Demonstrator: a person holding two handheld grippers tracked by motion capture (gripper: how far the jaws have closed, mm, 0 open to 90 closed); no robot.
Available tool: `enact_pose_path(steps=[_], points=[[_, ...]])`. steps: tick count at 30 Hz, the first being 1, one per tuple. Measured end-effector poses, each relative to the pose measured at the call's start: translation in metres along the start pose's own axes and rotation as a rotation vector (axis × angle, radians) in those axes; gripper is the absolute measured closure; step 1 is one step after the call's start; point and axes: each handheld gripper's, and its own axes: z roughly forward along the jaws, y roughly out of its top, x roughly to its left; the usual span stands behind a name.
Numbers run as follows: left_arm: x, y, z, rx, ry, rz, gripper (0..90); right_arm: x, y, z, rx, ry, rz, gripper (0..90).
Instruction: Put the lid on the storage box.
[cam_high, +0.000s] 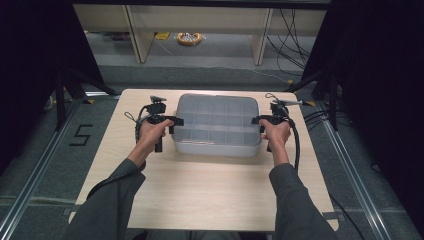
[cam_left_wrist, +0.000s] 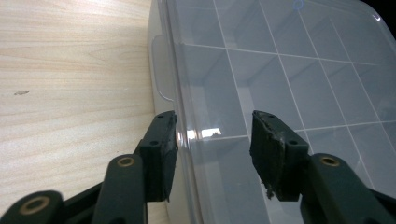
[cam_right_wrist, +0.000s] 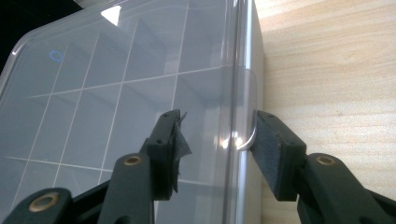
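At frame centre, clear compartment box (cam_high: 217, 124) on worktop (cam_high: 210, 190); your left gripper (cam_high: 172, 121) and right gripper (cam_high: 259, 120) fingers spread, straddling its side rims.

Pale wooden table (cam_high: 210, 195) on grey floor (cam_high: 45, 165), black curtains (cam_high: 30, 60) either side.

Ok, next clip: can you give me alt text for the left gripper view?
The left gripper, open, straddles the side edge of a clear plastic box, one jaw outside by the wall and one over the lid. White dividers show through the lid, splitting the box into compartments that look empty. A pale wooden table lies beside the box.
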Motion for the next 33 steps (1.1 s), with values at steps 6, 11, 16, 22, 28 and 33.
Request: enact_pose_path(steps=[6,11,16,22,28,33], points=[[0.000,0.000,0.000,0.005,-0.001,0.025,56.3,-0.004,0.002,-0.001,-0.021,0.034,-0.016,53.3],[-0.003,0.000,0.004,0.006,0.019,0.035,55.4,-0.003,0.002,-0.002,-0.026,0.033,-0.009,53.6],[-0.003,-0.001,0.007,0.009,0.031,0.037,54.9,-0.007,0.001,-0.002,-0.030,0.030,-0.064,53.5],[-0.004,-0.001,0.005,0.000,0.014,0.031,54.5,-0.006,0.001,-0.003,-0.015,0.010,-0.033,49.9],[-0.005,0.000,0.004,-0.001,0.015,0.031,52.7,-0.009,0.000,-0.008,-0.015,0.007,-0.050,49.1],[-0.004,0.000,0.006,-0.004,0.017,0.034,52.8,-0.008,-0.004,-0.010,-0.040,0.017,-0.074,48.3]])
